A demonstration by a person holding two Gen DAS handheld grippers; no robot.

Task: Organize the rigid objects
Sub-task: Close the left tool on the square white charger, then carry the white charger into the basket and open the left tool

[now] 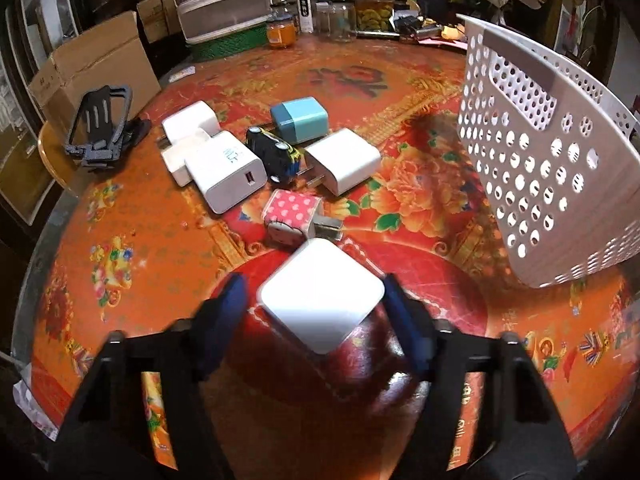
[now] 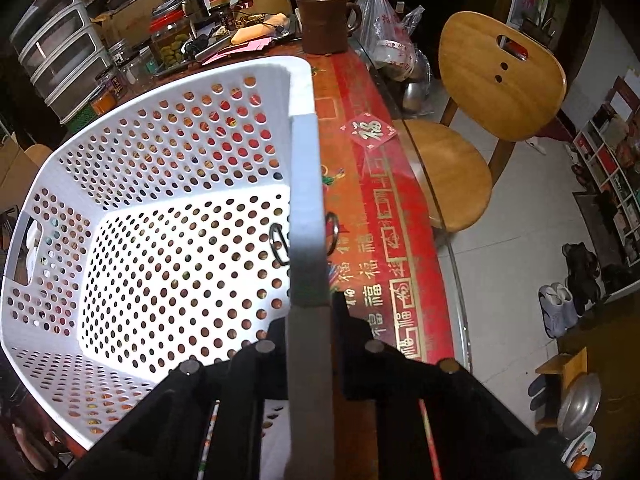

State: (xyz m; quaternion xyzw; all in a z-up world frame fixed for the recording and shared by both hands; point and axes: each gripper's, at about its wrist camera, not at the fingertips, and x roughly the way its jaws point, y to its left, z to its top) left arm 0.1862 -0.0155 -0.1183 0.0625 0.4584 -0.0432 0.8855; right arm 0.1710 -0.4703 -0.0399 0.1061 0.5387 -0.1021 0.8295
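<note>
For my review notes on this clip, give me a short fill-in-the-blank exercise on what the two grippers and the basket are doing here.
1. The right gripper is shut on the basket's ____.
2. The white basket is tilted and holds ____ chargers.
3. Between the left gripper's fingers sits a ____ charger.
4. The charger with the polka dots is coloured ____.

Missing words: rim; no; white; pink

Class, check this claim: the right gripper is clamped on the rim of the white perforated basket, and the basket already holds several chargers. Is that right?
Not quite. The right gripper is indeed clamped on the white perforated basket's rim, but the right wrist view shows no chargers in the basket. The left wrist view shows the chargers on the table.
</note>
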